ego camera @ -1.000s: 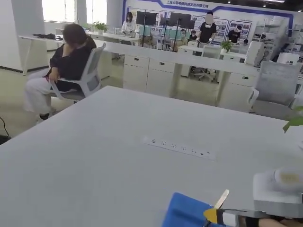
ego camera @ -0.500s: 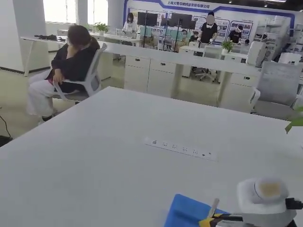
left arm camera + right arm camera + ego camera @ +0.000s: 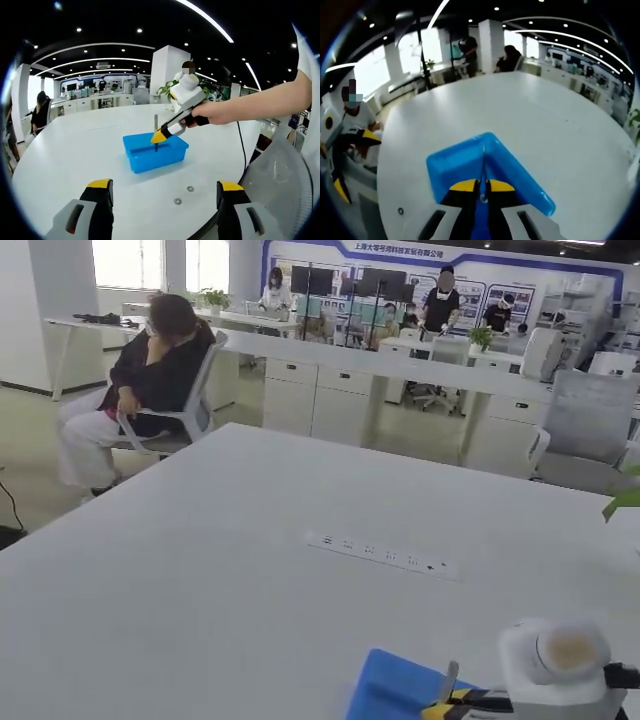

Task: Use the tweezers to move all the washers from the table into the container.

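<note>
1. At a white table [image 3: 75, 150], the right gripper [image 3: 159, 136], held in a person's hand [image 3: 215, 112], stands a pair of tweezers [image 3: 155, 125] upright over a blue container [image 3: 145, 162]. In the left gripper view the tips point down inside its walls.
2. The right gripper's jaws are pressed together on the tweezers' body, as we see in the right gripper view. The tips are too fine to read, so we cannot tell whether they pinch a washer or are bare.
3. The left gripper [image 3: 165, 185] waits low at the near edge of the table. Its jaws are spread wide with nothing between them.
4. Two washers [image 3: 190, 188] lie flat on the table just in front of the container, between it and the left gripper, near each other but apart. We cannot make out any washers inside the container.
5. From the head view we catch a corner of the container at the bottom edge, with a power strip [image 3: 380, 555] set in the table well beyond it.
6. We judge the washers to be light, hard and thin. They lie so flat on the smooth tabletop that they will likely skid away from a sideways push.
7. The surest hold, in our view, is across the ring: one tweezer tip in the hole, the other on the outer edge, squeezed gently so the washer does not flick out.
</note>
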The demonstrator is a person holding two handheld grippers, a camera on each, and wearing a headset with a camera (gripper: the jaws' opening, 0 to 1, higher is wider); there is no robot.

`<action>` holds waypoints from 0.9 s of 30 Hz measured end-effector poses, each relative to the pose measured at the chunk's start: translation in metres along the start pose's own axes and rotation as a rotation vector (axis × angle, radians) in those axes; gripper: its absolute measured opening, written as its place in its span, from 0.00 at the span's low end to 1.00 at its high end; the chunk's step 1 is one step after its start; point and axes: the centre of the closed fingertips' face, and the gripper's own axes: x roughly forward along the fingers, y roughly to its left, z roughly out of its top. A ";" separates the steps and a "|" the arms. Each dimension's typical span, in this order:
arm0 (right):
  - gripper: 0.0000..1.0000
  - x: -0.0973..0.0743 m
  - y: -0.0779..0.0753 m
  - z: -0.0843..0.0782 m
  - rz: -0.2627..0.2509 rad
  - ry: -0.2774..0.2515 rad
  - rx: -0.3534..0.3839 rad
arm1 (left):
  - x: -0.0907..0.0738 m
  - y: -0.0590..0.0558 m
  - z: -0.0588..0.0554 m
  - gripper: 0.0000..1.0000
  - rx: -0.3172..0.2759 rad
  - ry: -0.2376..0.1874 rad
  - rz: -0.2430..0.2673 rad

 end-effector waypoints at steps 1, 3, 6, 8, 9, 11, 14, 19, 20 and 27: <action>0.05 -0.001 0.000 0.000 -0.003 -0.002 0.001 | 0.000 0.000 0.000 0.87 0.000 0.001 -0.001; 0.05 -0.005 -0.002 0.001 -0.013 -0.011 0.000 | 0.000 -0.001 0.000 0.87 0.001 0.002 -0.003; 0.05 -0.012 -0.003 0.003 -0.018 -0.027 0.008 | 0.000 -0.001 -0.001 0.87 0.001 0.002 -0.004; 0.05 -0.018 0.000 0.005 -0.020 -0.042 0.009 | -0.001 -0.001 -0.001 0.87 0.002 0.005 -0.003; 0.05 -0.022 0.002 0.008 -0.024 -0.056 0.008 | -0.001 -0.001 -0.001 0.86 0.002 0.005 -0.004; 0.05 -0.029 0.006 0.012 -0.024 -0.075 0.005 | -0.001 -0.001 -0.001 0.86 0.001 0.004 -0.005; 0.05 -0.038 0.012 0.018 -0.026 -0.103 0.001 | -0.001 -0.002 -0.001 0.86 0.002 0.007 -0.009; 0.05 -0.050 0.025 0.025 -0.011 -0.138 0.009 | -0.001 -0.002 -0.001 0.85 0.005 0.009 -0.013; 0.05 -0.052 0.028 0.025 -0.007 -0.142 0.006 | -0.001 -0.003 -0.001 0.85 0.004 0.008 -0.013; 0.05 -0.067 0.045 0.025 0.018 -0.173 0.026 | -0.001 -0.003 -0.001 0.85 0.003 0.008 -0.015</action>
